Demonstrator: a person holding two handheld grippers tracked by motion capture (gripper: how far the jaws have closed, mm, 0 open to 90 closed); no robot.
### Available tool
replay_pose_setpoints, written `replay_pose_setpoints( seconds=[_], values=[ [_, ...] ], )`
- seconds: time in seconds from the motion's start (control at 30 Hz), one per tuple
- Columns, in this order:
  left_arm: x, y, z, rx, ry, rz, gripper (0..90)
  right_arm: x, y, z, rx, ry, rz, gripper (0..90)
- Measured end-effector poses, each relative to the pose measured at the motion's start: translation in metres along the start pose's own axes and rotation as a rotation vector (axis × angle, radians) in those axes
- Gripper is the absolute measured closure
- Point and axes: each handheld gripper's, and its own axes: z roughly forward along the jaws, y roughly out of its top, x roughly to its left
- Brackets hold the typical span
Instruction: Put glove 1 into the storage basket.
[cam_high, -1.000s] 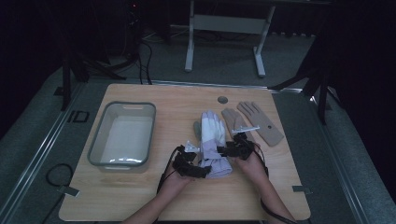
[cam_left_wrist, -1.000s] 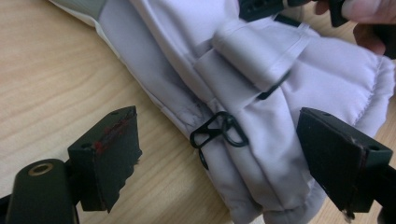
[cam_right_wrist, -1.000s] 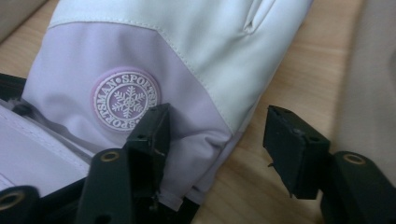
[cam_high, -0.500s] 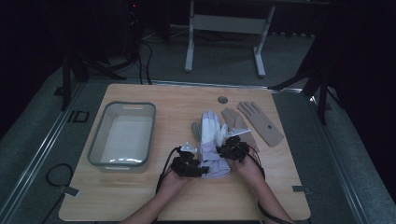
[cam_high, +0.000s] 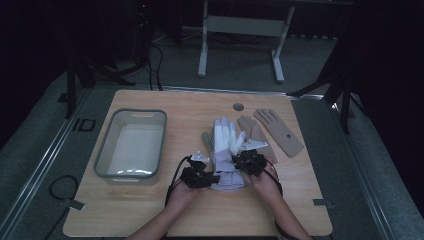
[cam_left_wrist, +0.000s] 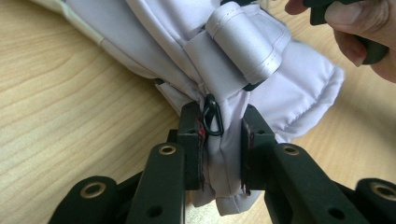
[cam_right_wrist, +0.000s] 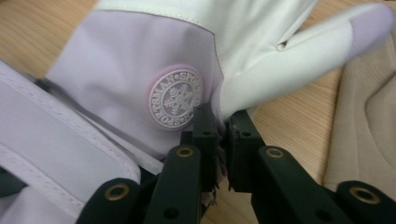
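Near the front edge of the table (cam_high: 150, 215), right of the tub (cam_high: 131, 145): ski glove (cam_high: 225, 150) pinched at two spots, flat on the wood.

Left gripper (cam_left_wrist: 222, 140) just closed, clamped on the cuff by the small clip (cam_left_wrist: 211, 116); right gripper (cam_right_wrist: 223, 135) narrowed onto fabric at the thumb base beside the badge (cam_right_wrist: 175, 99). Grasp looks done; lifting and carrying to wherever it belongs not yet begun, probably the tub. Tan gloves (cam_high: 277, 131) lying far right, untouched.
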Motion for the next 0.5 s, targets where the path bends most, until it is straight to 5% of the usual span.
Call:
replay_pose_setpoints(
  seconds=[0.33,0.5],
  values=[
    [0.007,-0.001,-0.003,0.024,-0.011,-0.009,75.6,0.001,0.004,0.005,0.018,0.031,0.030,84.1],
    [0.012,0.000,-0.002,0.040,-0.025,-0.018,75.5,-0.004,0.006,0.015,0.069,0.067,0.080,74.2]
  ],
)
